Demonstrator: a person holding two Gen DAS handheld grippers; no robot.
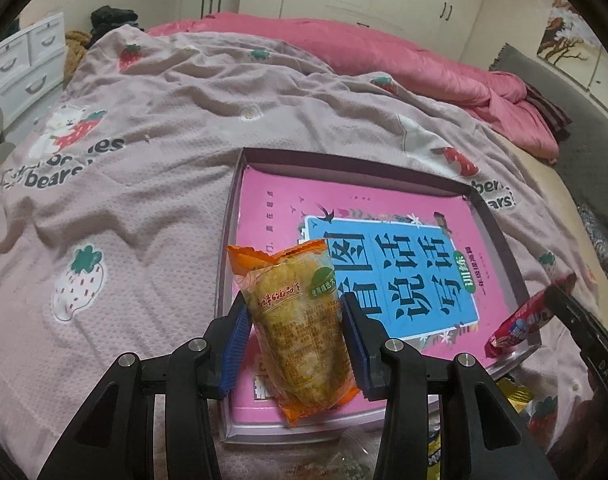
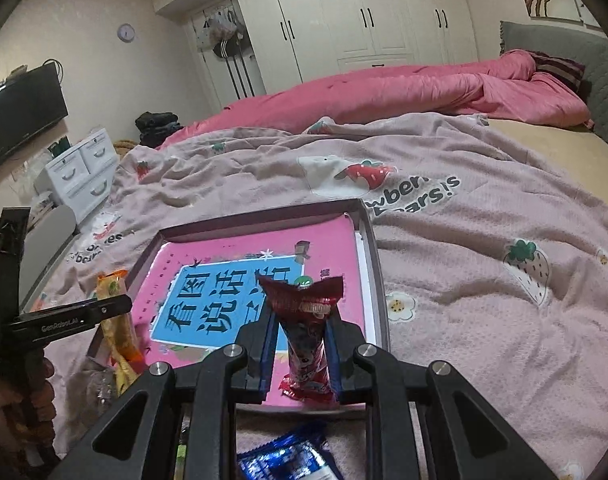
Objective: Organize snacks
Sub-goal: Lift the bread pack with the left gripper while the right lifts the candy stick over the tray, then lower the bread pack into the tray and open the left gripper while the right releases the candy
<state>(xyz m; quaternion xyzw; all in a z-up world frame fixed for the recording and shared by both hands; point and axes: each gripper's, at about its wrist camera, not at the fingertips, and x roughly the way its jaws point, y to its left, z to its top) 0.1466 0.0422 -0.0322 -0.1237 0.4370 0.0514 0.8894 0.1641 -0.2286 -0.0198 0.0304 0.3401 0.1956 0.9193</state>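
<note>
My left gripper [image 1: 293,312] is shut on an orange snack packet [image 1: 295,320] with a yellow pastry inside, held upright over the near left corner of a shallow box [image 1: 500,236]. A pink book [image 1: 344,208] with a blue title panel lies in that box. My right gripper [image 2: 301,336] is shut on a narrow red snack packet [image 2: 306,344], upright above the box's [image 2: 374,272] near edge. The red packet [image 1: 520,322] and part of the right gripper show at the right of the left wrist view. The orange packet [image 2: 117,320] shows at the left of the right wrist view.
The box rests on a pink strawberry-print blanket [image 1: 143,184] over a bed. A blue snack packet [image 2: 287,460] lies below the right gripper, and yellow packets [image 1: 518,400] lie near the box's corner. A pink duvet [image 2: 404,92], white drawers [image 2: 83,172] and wardrobes stand beyond.
</note>
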